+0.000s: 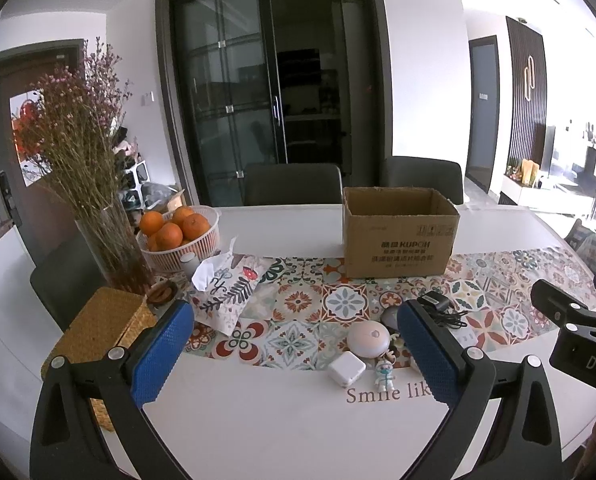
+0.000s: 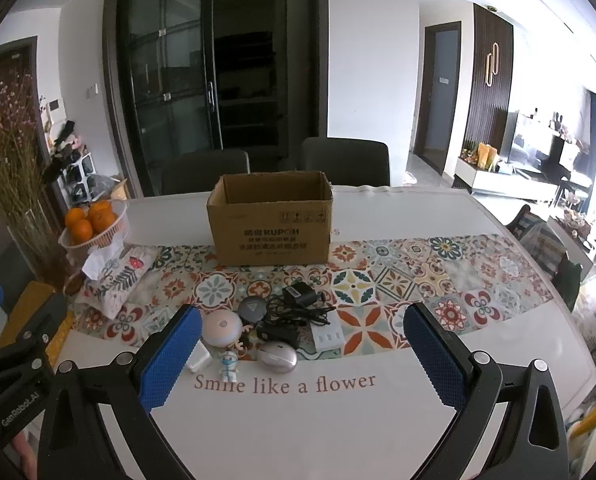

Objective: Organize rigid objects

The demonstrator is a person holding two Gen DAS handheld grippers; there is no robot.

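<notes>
An open cardboard box (image 2: 270, 224) (image 1: 398, 236) stands on the patterned runner (image 2: 418, 276). In front of it lies a cluster of small items: a pink round device (image 2: 221, 328) (image 1: 367, 340), a white charger cube (image 2: 198, 358) (image 1: 347, 369), a small astronaut figurine (image 2: 229, 365) (image 1: 385, 372), a silver mouse (image 2: 277, 357), a grey disc (image 2: 252, 309), a black adapter with cable (image 2: 298, 296) (image 1: 434, 302), and a white power strip (image 2: 328, 337). My left gripper (image 1: 298, 354) and my right gripper (image 2: 302, 354) both stand open above the near table edge, holding nothing.
At the left are a basket of oranges (image 1: 180, 236), a glass vase of dried flowers (image 1: 110, 248), a patterned tissue pouch (image 1: 228, 292) and a woven yellow box (image 1: 102, 332). Two dark chairs (image 2: 346, 160) stand behind the white table (image 2: 298, 432).
</notes>
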